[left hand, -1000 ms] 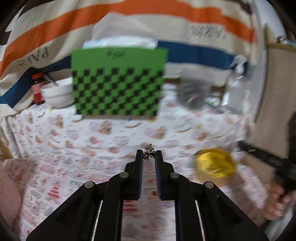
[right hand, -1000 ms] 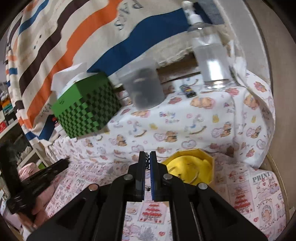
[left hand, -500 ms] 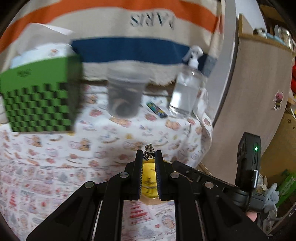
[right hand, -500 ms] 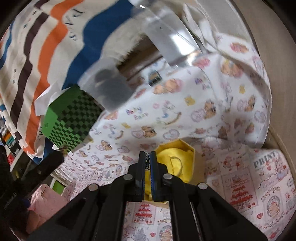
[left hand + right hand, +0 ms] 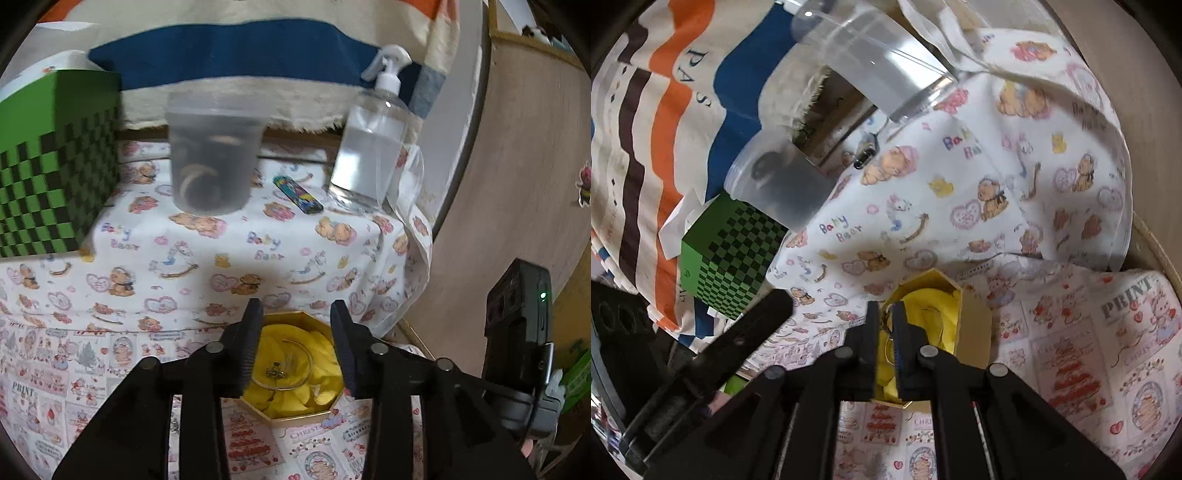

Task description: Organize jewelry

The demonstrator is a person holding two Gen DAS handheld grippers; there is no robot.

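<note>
Jewelry box (image 5: 295, 415), gold-edged and lined with yellow cloth, sits on the desk's patterned cloth (image 5: 236, 254). Inside lie a thin bangle (image 5: 305, 360) and a small charm (image 5: 274, 371). Above it, the left gripper (image 5: 295, 330) holds its fingers wide apart, empty. The right gripper (image 5: 885, 325) has its fingers nearly together beside the box; whether they clamp anything is unclear.

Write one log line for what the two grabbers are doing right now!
left gripper: open above yellow box | small charm: lying in box beside bangle | right gripper: nearly shut, maybe pinching thin jewelry
</note>
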